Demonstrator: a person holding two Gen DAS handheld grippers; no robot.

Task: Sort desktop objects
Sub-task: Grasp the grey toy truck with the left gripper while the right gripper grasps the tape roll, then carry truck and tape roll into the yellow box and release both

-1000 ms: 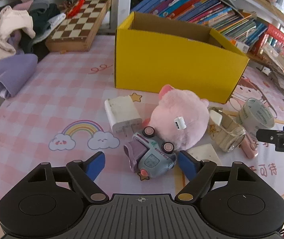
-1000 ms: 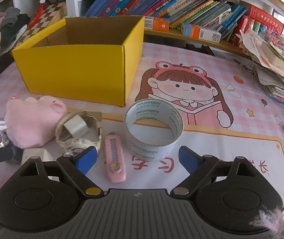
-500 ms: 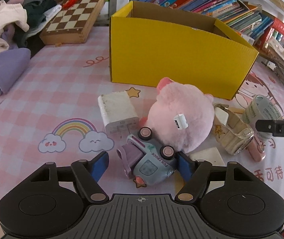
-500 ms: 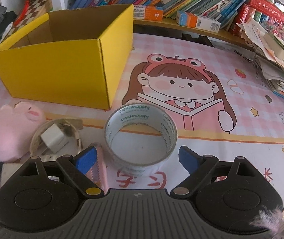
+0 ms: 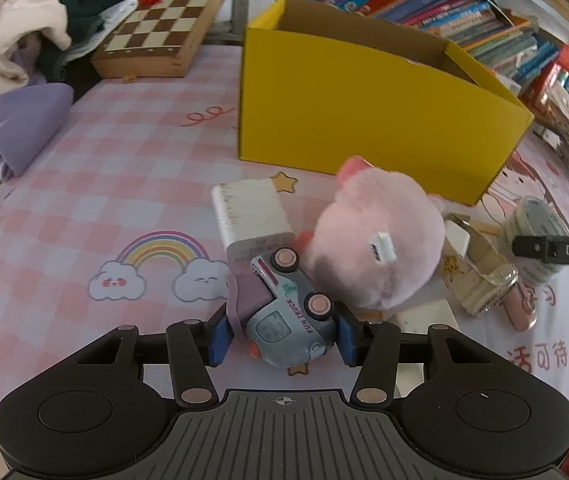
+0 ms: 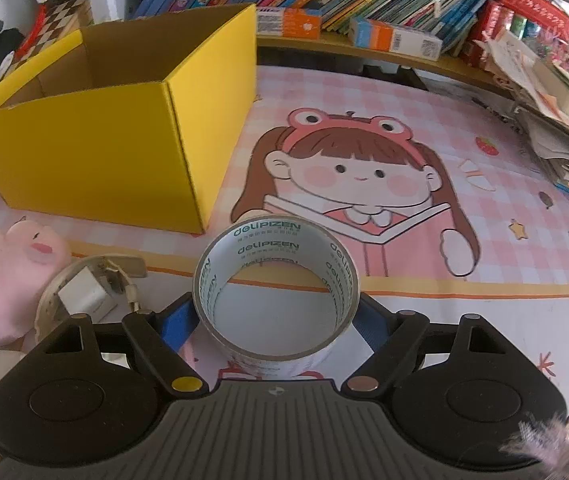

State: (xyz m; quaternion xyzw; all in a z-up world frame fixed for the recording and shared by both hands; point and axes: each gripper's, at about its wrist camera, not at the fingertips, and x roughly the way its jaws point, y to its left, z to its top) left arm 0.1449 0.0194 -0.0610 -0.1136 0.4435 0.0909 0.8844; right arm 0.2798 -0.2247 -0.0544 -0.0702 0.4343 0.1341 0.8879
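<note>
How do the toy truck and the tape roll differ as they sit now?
The toy truck lies tipped on its side, wheels showing; the tape roll rests flat, hole upward. The truck is grey-blue and solid; the roll is a pale hollow ring. Each sits between blue fingers: left gripper, right gripper.

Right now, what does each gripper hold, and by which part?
Left gripper clamps the toy truck by its sides. Right gripper pinches the tape roll across its outer wall.

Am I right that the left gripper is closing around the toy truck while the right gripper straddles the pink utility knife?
Not quite: the right gripper straddles the roll of clear tape, as the right wrist view shows. The left gripper does bracket the toy truck.
</note>
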